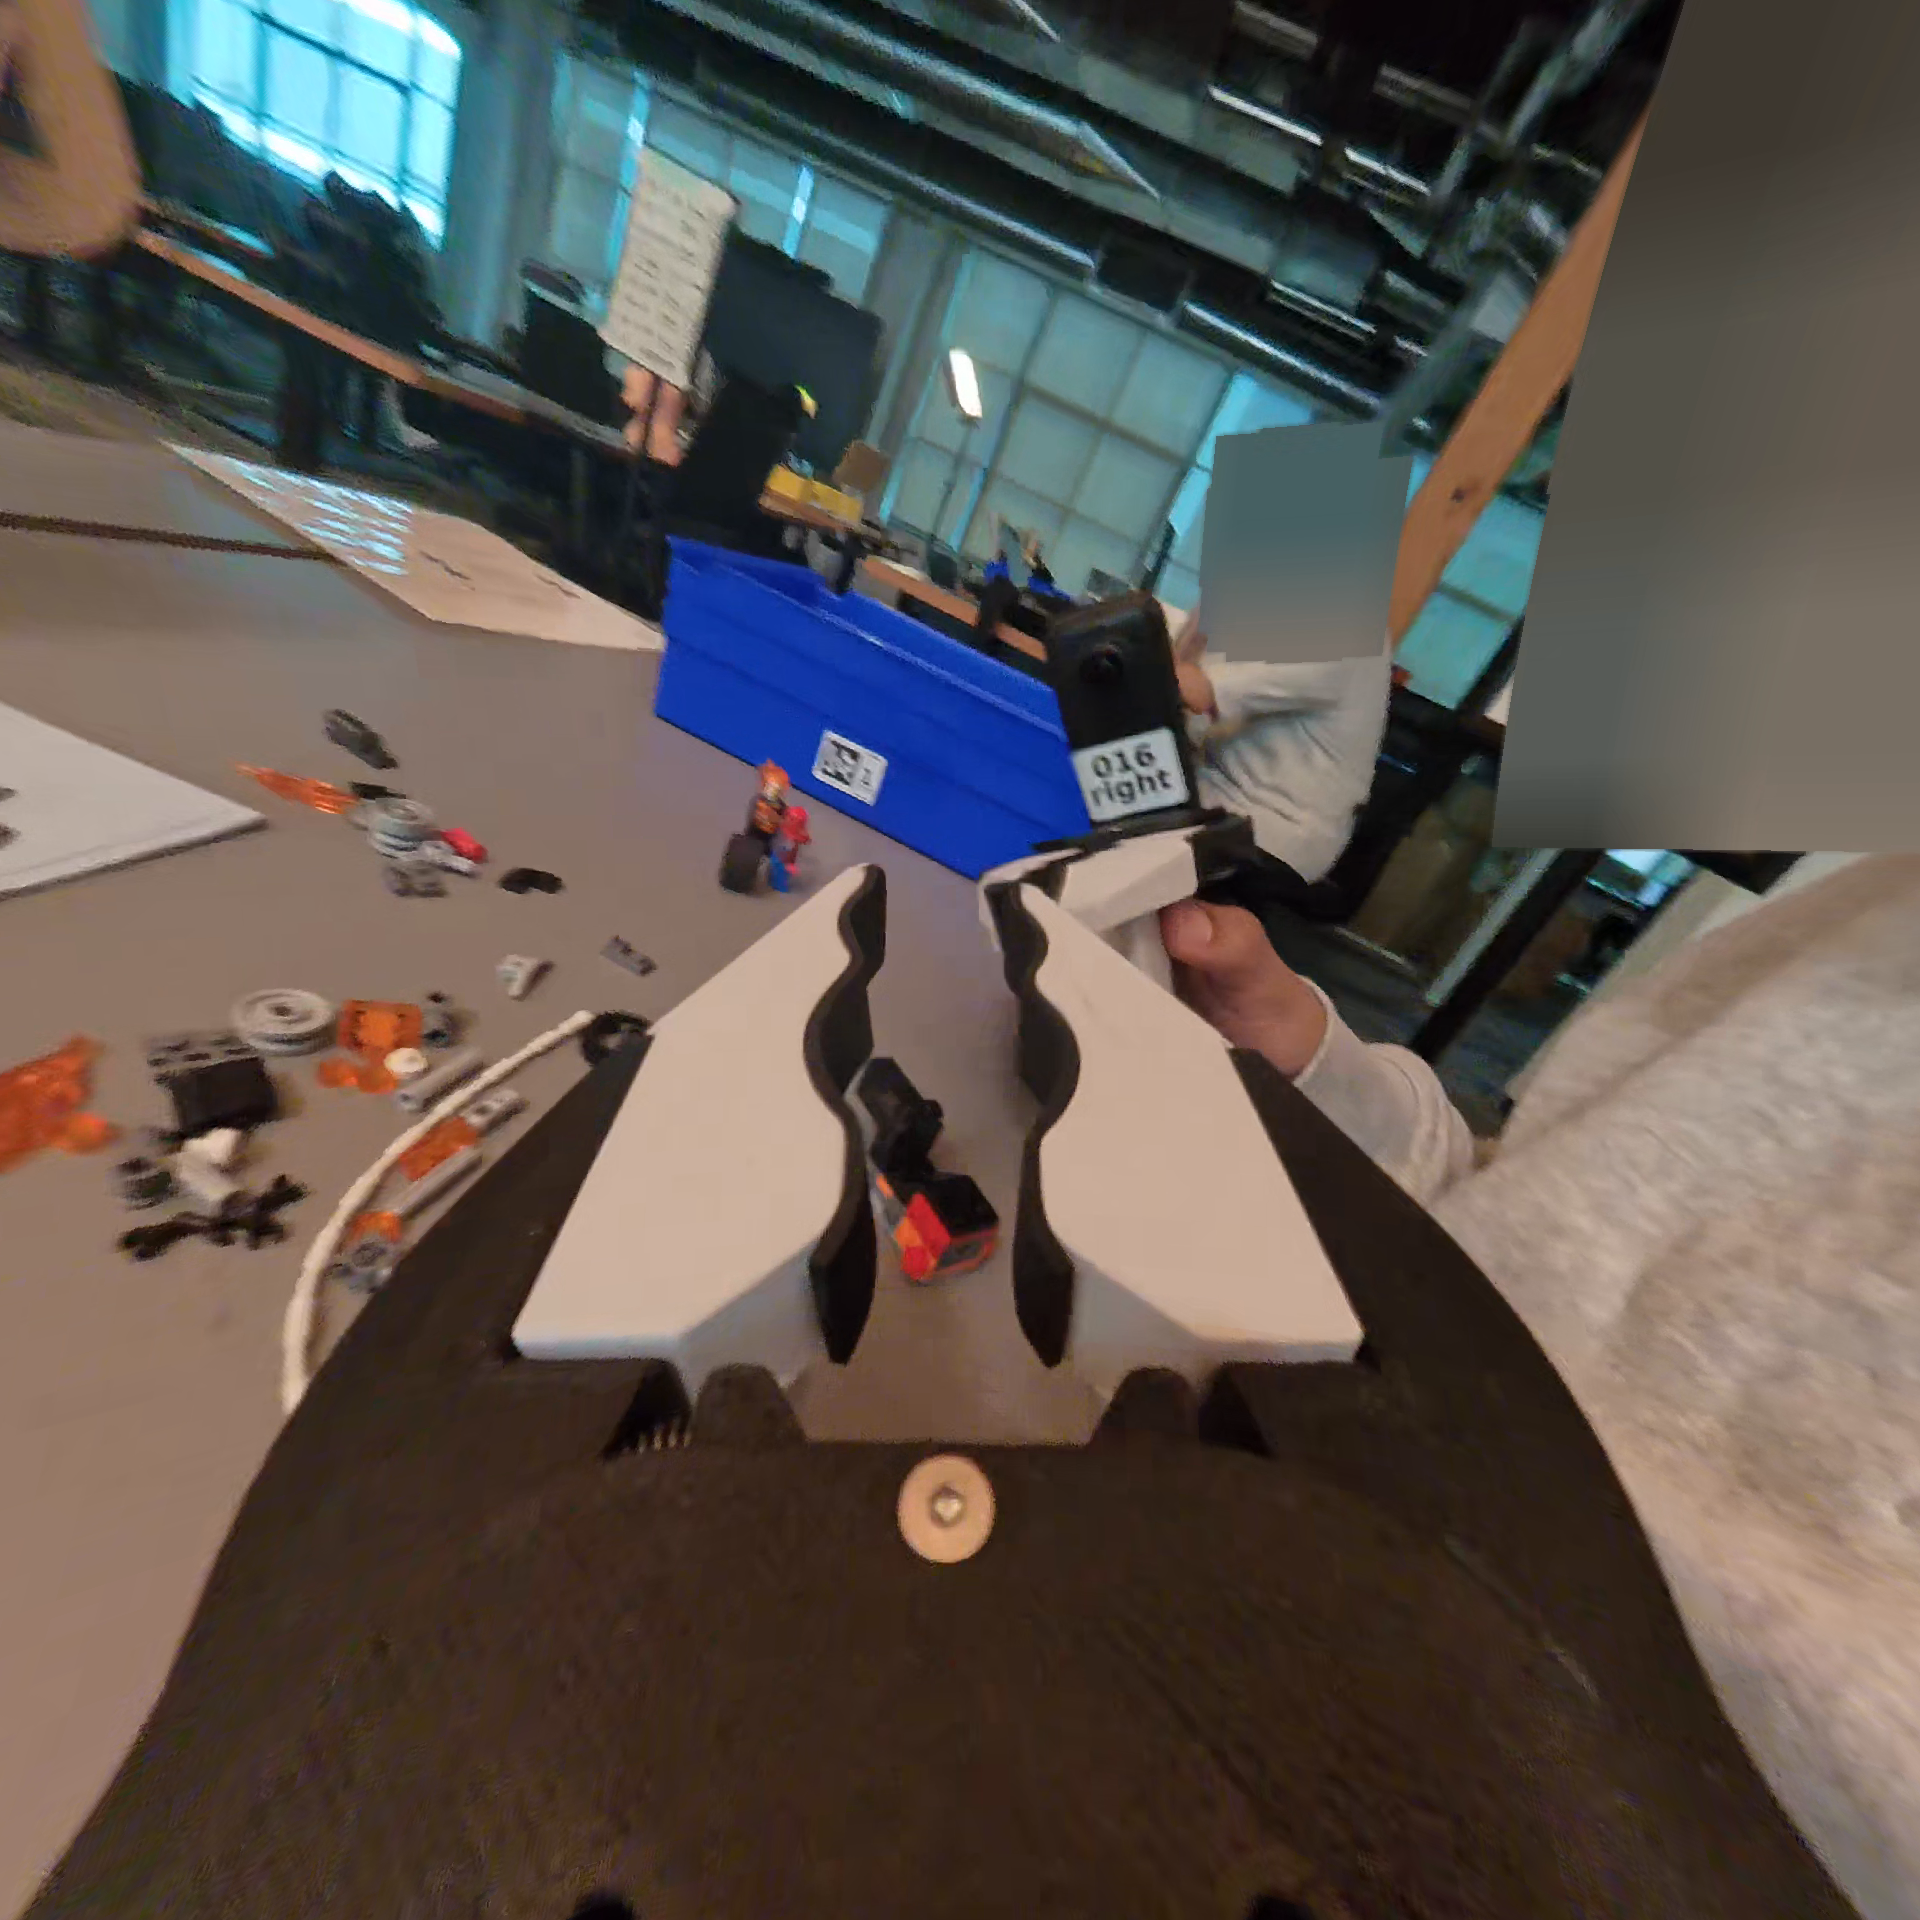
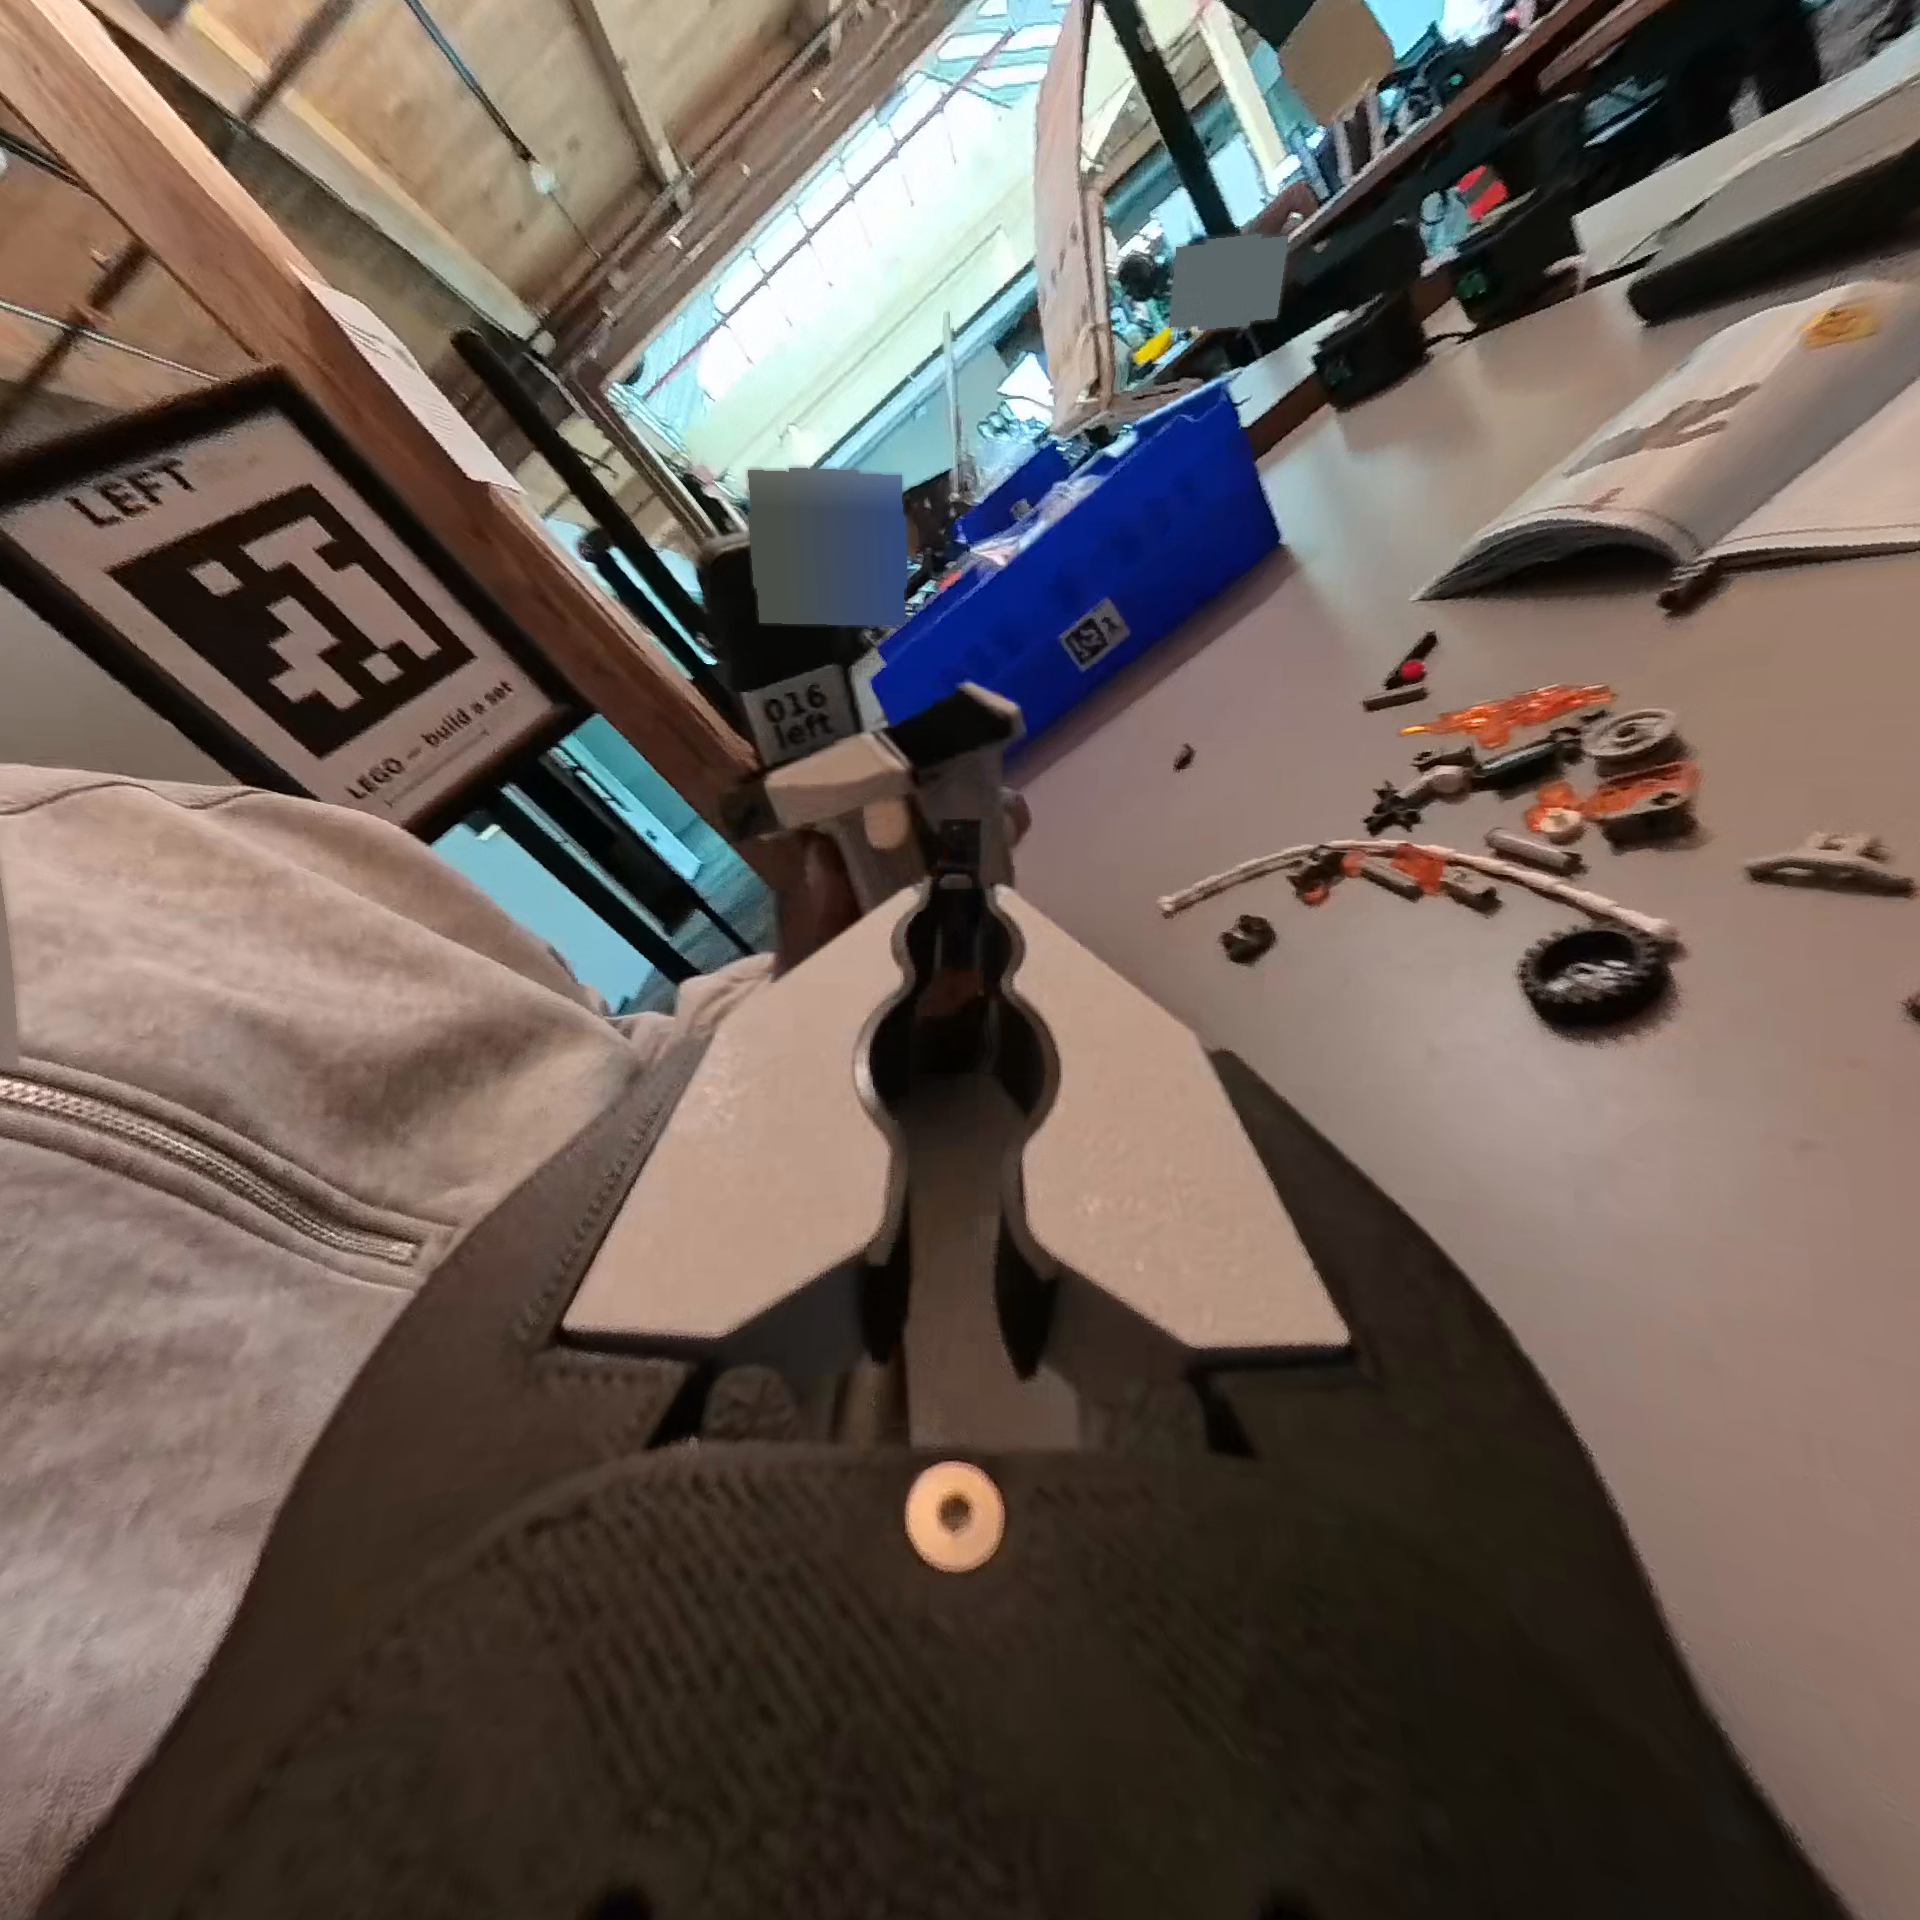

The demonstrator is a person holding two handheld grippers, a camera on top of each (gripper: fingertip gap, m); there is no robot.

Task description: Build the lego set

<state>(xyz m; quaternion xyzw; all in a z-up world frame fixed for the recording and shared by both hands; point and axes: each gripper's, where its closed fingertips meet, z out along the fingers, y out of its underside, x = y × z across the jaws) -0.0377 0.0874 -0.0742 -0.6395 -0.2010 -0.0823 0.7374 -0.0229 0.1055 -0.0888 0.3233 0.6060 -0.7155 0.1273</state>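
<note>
Assembly is sitting at an early stage: the left gripper (image 1: 940, 914) is hovering with its jaws parted and empty over a small black-and-red sub-build (image 1: 925, 1184) lying on the grey table (image 1: 623, 790). The right gripper (image 2: 951, 914) is pinching nearly closed on a small dark piece (image 2: 951, 945), too blurred to identify. Loose orange and black parts (image 2: 1538, 790) are lying scattered well apart. Next, presumably, the left claw is needing to steady the sub-build for mating.

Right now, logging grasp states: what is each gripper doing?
Left gripper: open, small black-and-red brick assembly between its fingers, ungripped.
Right gripper: closed, contents unclear.
</note>
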